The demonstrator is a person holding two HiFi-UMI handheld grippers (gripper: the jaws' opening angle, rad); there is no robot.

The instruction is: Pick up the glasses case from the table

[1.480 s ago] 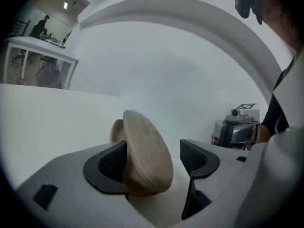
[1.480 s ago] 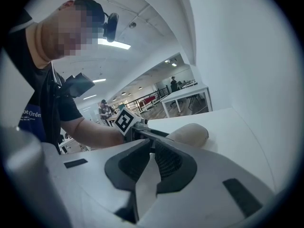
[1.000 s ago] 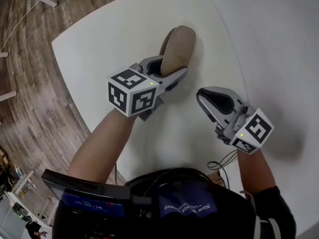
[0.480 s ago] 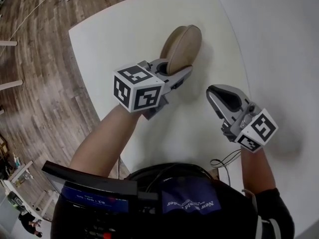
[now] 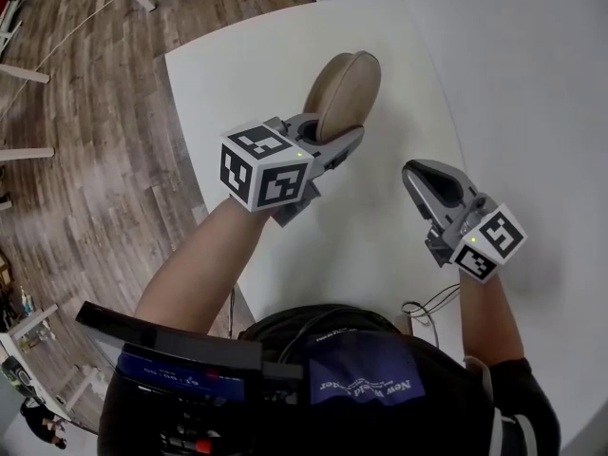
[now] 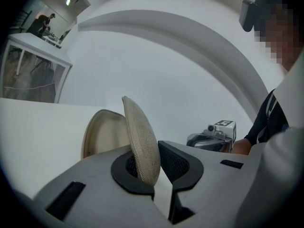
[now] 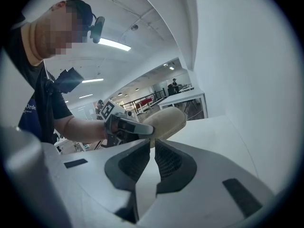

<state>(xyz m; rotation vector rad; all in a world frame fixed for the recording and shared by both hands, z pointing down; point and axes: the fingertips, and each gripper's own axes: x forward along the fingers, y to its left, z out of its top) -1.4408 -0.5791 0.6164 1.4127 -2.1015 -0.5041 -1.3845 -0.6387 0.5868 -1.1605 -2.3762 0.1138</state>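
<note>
The glasses case [image 5: 344, 91] is tan fabric and gapes open like a clamshell. My left gripper [image 5: 332, 139] is shut on it and holds it up above the white table [image 5: 275, 55]; its jaws have just closed on it. In the left gripper view the pads pinch one fabric half [image 6: 142, 141] near its zip edge, and the cream inside of the other half [image 6: 100, 134] stands to the left. My right gripper [image 5: 423, 177] hovers to the right of the case with its jaws shut on nothing [image 7: 153, 148]; it sees the case [image 7: 167, 120] ahead.
The table's curved edge runs down the left, with wooden floor [image 5: 85, 122] beyond it. A white wall [image 5: 532, 74] stands along the table's right side. A thin black cable [image 5: 426, 306] hangs near the person's right forearm.
The left gripper has closed on the case and lifted it off the table. Both grippers have risen and the right one has drifted a little right.
</note>
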